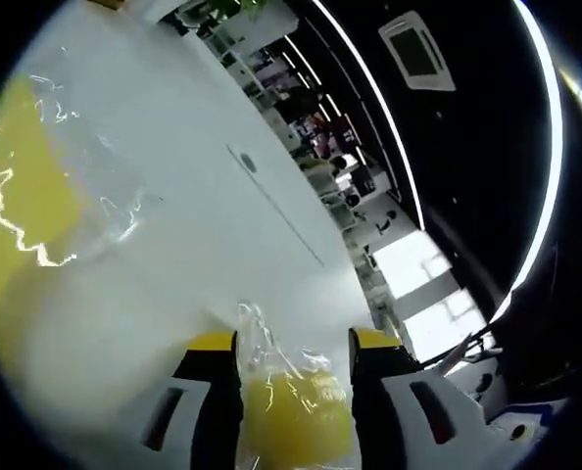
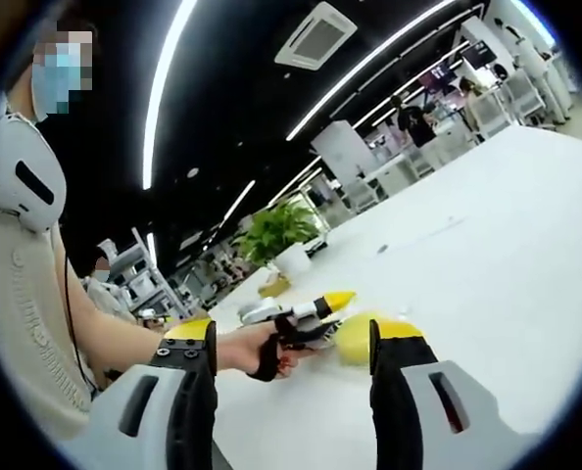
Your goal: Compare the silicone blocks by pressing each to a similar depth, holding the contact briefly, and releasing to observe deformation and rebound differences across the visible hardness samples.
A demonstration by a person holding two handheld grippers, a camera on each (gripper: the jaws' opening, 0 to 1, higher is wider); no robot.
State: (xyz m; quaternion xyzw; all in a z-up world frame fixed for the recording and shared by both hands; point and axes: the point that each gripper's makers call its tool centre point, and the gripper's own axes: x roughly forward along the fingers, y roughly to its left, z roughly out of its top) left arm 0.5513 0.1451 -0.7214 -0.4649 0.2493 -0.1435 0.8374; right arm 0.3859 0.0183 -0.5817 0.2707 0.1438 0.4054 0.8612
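Note:
A yellow silicone block (image 1: 293, 416) wrapped in clear plastic sits between the yellow-tipped jaws of my left gripper (image 1: 293, 343), which press on both its sides. A second yellow block (image 1: 26, 211) in a crinkled clear bag lies on the white table (image 1: 203, 245) to the left. In the right gripper view a person's hand (image 2: 247, 351) holds the left gripper (image 2: 342, 318) on the same yellow block (image 2: 355, 345) just above the table. My right gripper (image 2: 296, 330) stands open in front of it, with nothing between its jaws.
The white table (image 2: 487, 255) stretches far to the right. A potted plant (image 2: 279, 235) stands at its far edge. The person's body in a beige top (image 2: 26, 323) is close on the left. Shelves and desks line the dark room behind.

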